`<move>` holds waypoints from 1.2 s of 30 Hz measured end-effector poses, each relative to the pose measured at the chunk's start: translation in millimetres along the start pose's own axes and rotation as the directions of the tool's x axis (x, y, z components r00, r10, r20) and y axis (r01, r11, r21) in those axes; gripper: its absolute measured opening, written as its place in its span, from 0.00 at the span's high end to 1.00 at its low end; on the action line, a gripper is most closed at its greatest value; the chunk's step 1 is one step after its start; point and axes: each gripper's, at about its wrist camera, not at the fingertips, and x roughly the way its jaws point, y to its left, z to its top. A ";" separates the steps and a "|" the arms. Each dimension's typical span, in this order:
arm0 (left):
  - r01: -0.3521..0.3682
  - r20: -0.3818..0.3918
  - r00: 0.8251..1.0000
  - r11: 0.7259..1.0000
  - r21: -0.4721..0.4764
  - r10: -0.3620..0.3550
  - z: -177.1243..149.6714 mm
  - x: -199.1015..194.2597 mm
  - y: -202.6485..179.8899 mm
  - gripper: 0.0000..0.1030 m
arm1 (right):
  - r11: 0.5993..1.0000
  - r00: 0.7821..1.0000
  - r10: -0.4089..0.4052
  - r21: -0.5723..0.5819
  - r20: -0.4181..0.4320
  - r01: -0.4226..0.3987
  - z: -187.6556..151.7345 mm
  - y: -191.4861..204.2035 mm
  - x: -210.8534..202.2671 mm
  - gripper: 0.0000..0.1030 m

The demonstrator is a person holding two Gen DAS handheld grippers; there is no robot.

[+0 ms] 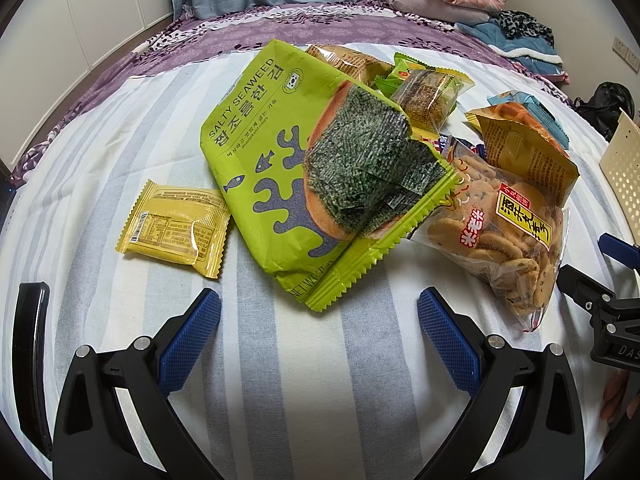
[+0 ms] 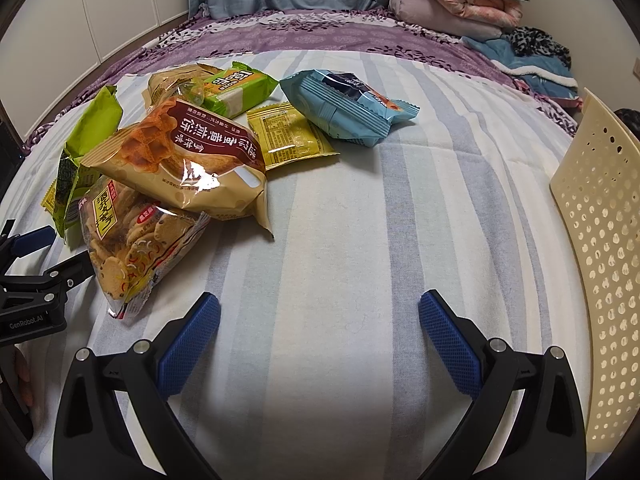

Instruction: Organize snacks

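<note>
**Both tongs wide apart over the bed, snacks in a pile**

My left tongs [image 1: 319, 316] are spread wide and hold nothing. They hover low over the striped sheet [image 1: 280, 360] on the bed. Just past them lies the big green seaweed bag [image 1: 320, 176], flat, with its near corner between my two blue pads [image 1: 192, 336]. A small yellow pack [image 1: 176, 228] lies to the left of it, touching its edge. To the right, a clear cracker bag [image 1: 504, 236] leans against the seaweed bag. More small packs sit in a heap on the far side.

My right tongs [image 2: 319, 316] are also spread wide, with only bare sheet between them. From here the snack pile is on the left. A tan waffle bag [image 2: 180, 160] lies on top of the cracker bag [image 2: 128, 248]. Farther off sit a green pack [image 2: 236, 88], a yellow pack [image 2: 288, 136] and a blue bag [image 2: 344, 108], close together. A cream basket [image 2: 600, 260] with holes stands at the right edge. Folded clothes [image 2: 460, 4] are piled at the far end of the bed.
</note>
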 end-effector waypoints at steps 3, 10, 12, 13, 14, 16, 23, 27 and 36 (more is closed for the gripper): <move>0.000 0.000 1.000 1.000 -0.001 0.000 0.1 -0.2 0.1 0.02 | 1.000 1.000 0.001 0.001 -0.001 -0.001 -0.2 0.5 0.1 0.05; 0.002 0.001 1.000 1.000 -0.002 -0.002 -0.7 -2.0 -2.6 0.02 | 1.000 1.000 0.000 -0.001 -0.001 0.000 0.3 -0.9 1.6 0.05; 0.002 0.001 1.000 1.000 -0.003 -0.002 -0.6 -2.2 -2.5 0.02 | 1.000 1.000 -0.002 -0.002 0.000 0.002 -0.3 -1.0 1.1 0.05; 0.001 0.001 1.000 1.000 -0.002 -0.001 -0.7 -2.1 -2.7 0.02 | 1.000 1.000 -0.001 -0.001 0.000 0.001 -0.1 -0.5 1.1 0.05; 0.001 0.001 1.000 1.000 -0.002 -0.001 -0.7 -2.1 -2.6 0.02 | 1.000 1.000 -0.003 -0.003 0.001 0.003 -0.3 -0.6 1.0 0.05; 0.002 0.001 1.000 1.000 -0.002 -0.002 -0.6 -2.2 -2.7 0.02 | 1.000 1.000 -0.003 -0.003 0.001 0.003 -0.6 0.6 0.6 0.05; 0.001 0.002 1.000 1.000 -0.002 -0.001 -0.7 -2.2 -2.7 0.02 | 1.000 1.000 -0.003 -0.002 0.001 0.003 -0.8 -0.5 0.7 0.05; 0.001 0.002 1.000 1.000 -0.002 -0.001 -0.8 -2.4 -3.1 0.02 | 1.000 1.000 -0.003 -0.003 0.000 0.003 -0.7 -0.5 0.7 0.05; 0.001 0.002 1.000 1.000 -0.002 -0.001 -0.8 -2.3 -2.7 0.02 | 1.000 1.000 -0.003 -0.002 0.001 0.003 -0.5 0.1 0.3 0.05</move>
